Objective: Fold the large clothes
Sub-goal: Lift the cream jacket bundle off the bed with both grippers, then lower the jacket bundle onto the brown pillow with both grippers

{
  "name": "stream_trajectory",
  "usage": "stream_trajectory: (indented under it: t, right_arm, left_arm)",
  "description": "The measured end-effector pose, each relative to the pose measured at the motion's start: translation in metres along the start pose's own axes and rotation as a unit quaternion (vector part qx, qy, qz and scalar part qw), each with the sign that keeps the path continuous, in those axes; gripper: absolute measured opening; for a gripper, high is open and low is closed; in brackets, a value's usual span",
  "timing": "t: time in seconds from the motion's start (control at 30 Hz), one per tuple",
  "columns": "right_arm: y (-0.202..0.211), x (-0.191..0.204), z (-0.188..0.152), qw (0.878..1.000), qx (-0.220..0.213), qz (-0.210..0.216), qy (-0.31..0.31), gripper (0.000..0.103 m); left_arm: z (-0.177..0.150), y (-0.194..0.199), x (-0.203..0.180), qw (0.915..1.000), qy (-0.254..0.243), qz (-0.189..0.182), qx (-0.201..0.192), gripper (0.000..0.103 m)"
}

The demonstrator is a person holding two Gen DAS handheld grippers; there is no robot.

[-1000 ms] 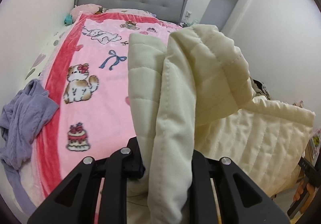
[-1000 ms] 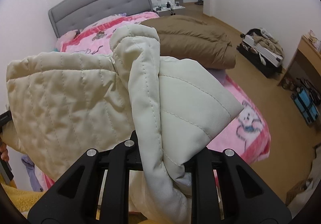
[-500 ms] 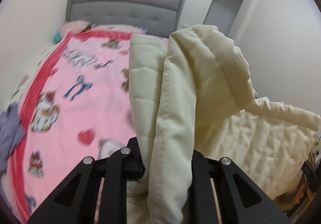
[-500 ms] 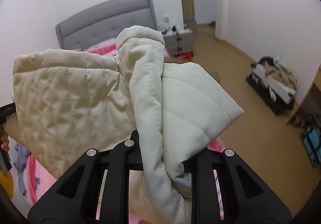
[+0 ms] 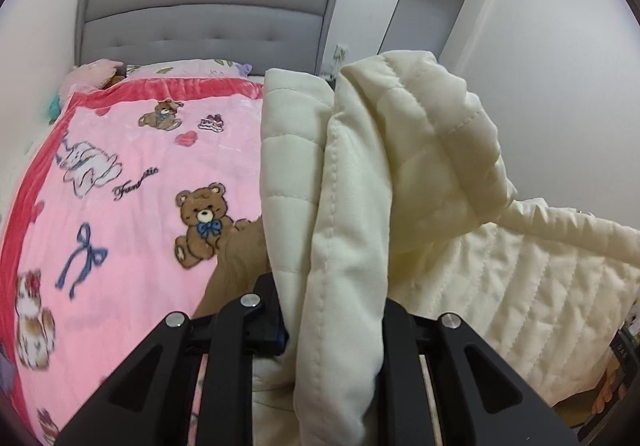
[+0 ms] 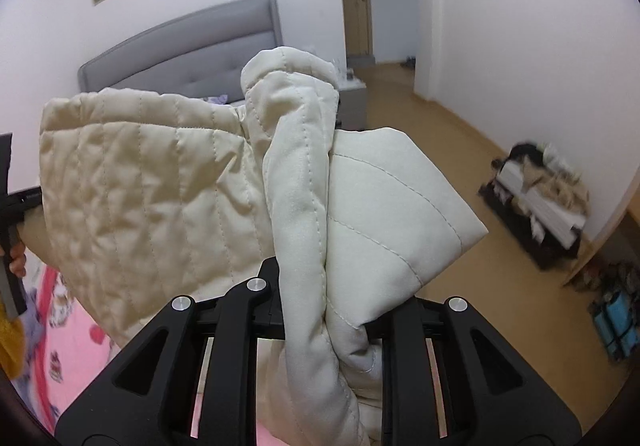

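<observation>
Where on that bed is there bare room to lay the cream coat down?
The pink blanket is bare from the grey headboard down past its printed teddy. It is crowded nearer the left gripper, where a brown garment lies under the held quilted coat.

- Left gripper (image 5: 334, 330): matte black plastic, two broad angular arms with triangular cut-outs. Round silver screw heads on top, at 10 and 2 o'clock of the frame base; small blue part at inner left.
- Right gripper (image 6: 326, 310): same black build, same silver screws, pale slots between the bars.
- Right wrist view, 9 o'clock edge: black handle of the other tool; mustard-yellow sleeve (image 6: 9, 346) at 8 o'clock.
</observation>
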State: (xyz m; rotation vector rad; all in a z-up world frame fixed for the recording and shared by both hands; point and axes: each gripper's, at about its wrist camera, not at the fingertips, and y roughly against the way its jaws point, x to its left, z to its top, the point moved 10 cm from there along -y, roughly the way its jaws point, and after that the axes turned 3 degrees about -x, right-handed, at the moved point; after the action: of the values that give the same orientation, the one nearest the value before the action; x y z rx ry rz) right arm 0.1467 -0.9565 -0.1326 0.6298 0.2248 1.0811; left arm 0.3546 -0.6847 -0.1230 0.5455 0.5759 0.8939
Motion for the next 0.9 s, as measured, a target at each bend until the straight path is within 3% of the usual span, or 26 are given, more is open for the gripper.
stream_trajectory:
  t: [0.17, 0.27, 0.33, 0.4, 0.47, 0.53, 0.6, 0.63, 0.7, 0.77, 0.83, 0.9]
  right_arm:
    - [-0.072, -0.016, -0.003, 0.998, 0.045, -0.015, -0.031, 0.02]
    - [-0.107, -0.03, -0.023, 0.994, 0.093, -0.051, -0.028, 0.023]
    - [-0.117, -0.042, -0.04, 0.991, 0.112, -0.052, -0.051, 0.027]
    - [-0.124, -0.052, -0.057, 0.985, 0.142, -0.047, -0.087, 0.032]
    - [-0.136, -0.068, -0.076, 0.975, 0.169, -0.036, -0.142, 0.043]
    - [-0.143, -0.078, -0.081, 0.972, 0.167, -0.019, -0.164, 0.045]
    - [-0.144, -0.081, -0.078, 0.975, 0.161, -0.018, -0.154, 0.057]
    - [-0.142, -0.086, -0.071, 0.978, 0.157, -0.042, -0.134, 0.069]
    - [-0.132, -0.09, -0.065, 0.98, 0.145, -0.071, -0.116, 0.073]
    - [-0.124, -0.095, -0.059, 0.981, 0.14, -0.069, -0.117, 0.074]
    - [-0.11, -0.101, -0.044, 0.984, 0.118, -0.079, -0.108, 0.083]
    - [-0.097, -0.099, -0.033, 0.988, 0.095, -0.072, -0.1, 0.083]
  left_arm:
    - [0.0, -0.063, 0.004, 0.9986, -0.027, 0.02, 0.041, 0.018]
    - [-0.012, -0.09, 0.01, 0.9963, -0.049, 0.029, 0.065, 0.019]
    - [-0.018, -0.099, 0.014, 0.995, -0.058, 0.032, 0.075, 0.022]
    - [-0.026, -0.111, 0.026, 0.9925, -0.065, 0.048, 0.091, 0.03]
    - [-0.032, -0.123, 0.04, 0.9881, -0.088, 0.07, 0.105, 0.05]
    - [-0.032, -0.129, 0.055, 0.9826, -0.118, 0.096, 0.106, 0.068]
    - [-0.021, -0.127, 0.062, 0.9834, -0.122, 0.088, 0.101, 0.075]
    - [-0.015, -0.125, 0.065, 0.9845, -0.118, 0.079, 0.102, 0.079]
    - [-0.007, -0.123, 0.069, 0.9853, -0.111, 0.061, 0.115, 0.082]
    - [0.004, -0.119, 0.075, 0.9851, -0.11, 0.06, 0.117, 0.085]
    - [0.013, -0.111, 0.075, 0.9864, -0.114, 0.052, 0.107, 0.085]
    - [0.022, -0.096, 0.073, 0.9894, -0.113, 0.025, 0.088, 0.085]
